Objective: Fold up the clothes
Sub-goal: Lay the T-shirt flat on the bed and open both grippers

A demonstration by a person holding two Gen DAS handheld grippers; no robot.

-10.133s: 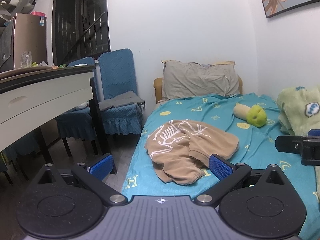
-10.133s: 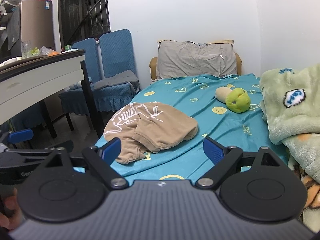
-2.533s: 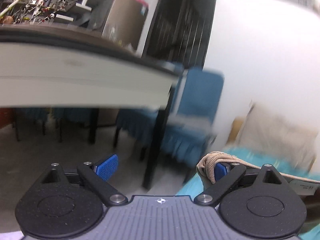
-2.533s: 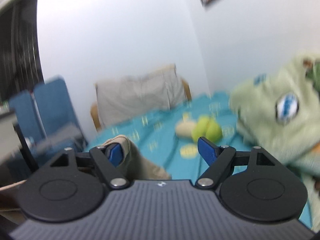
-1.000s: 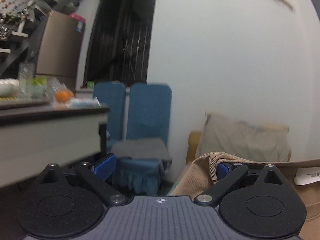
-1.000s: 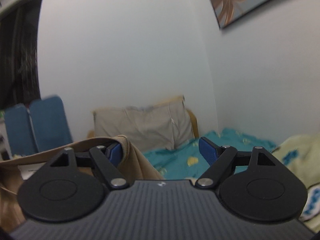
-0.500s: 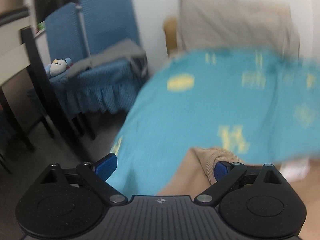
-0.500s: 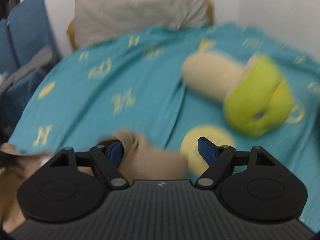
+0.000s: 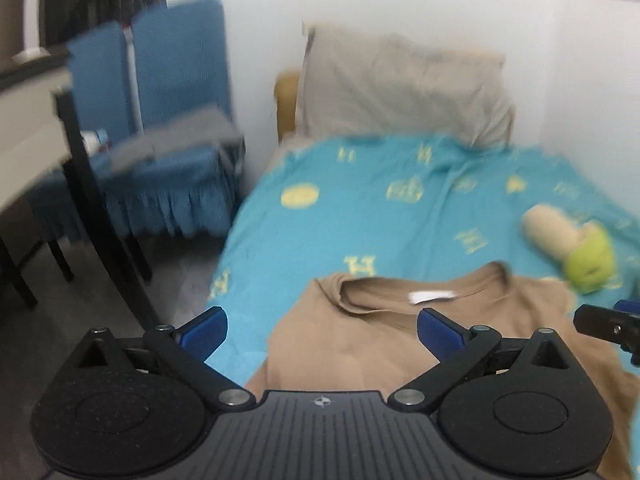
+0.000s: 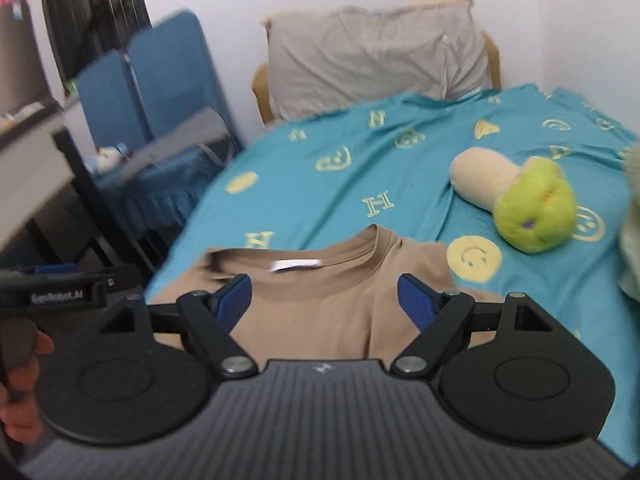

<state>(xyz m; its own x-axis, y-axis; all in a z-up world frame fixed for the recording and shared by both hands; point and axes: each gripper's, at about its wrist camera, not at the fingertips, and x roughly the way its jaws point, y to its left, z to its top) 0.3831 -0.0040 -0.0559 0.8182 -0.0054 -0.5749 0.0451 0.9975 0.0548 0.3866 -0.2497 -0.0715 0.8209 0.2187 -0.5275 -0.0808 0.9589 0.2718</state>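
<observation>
A tan T-shirt lies spread on the teal bedsheet, collar and white label toward the pillow; it also shows in the right wrist view. My left gripper is open and empty, just above the shirt's left shoulder area. My right gripper is open and empty, over the shirt below the collar. The left gripper's side shows at the left of the right wrist view, and the right gripper's tip at the right edge of the left wrist view.
A green and beige plush toy lies on the bed to the right of the shirt. A grey pillow leans at the headboard. Blue chairs and a desk stand left of the bed. A green blanket is at the right edge.
Both grippers held the shirt's shoulders, lifted it and swung it down onto the bed. Now they have let go, and the shirt lies flat with both grippers open and pulled back.
</observation>
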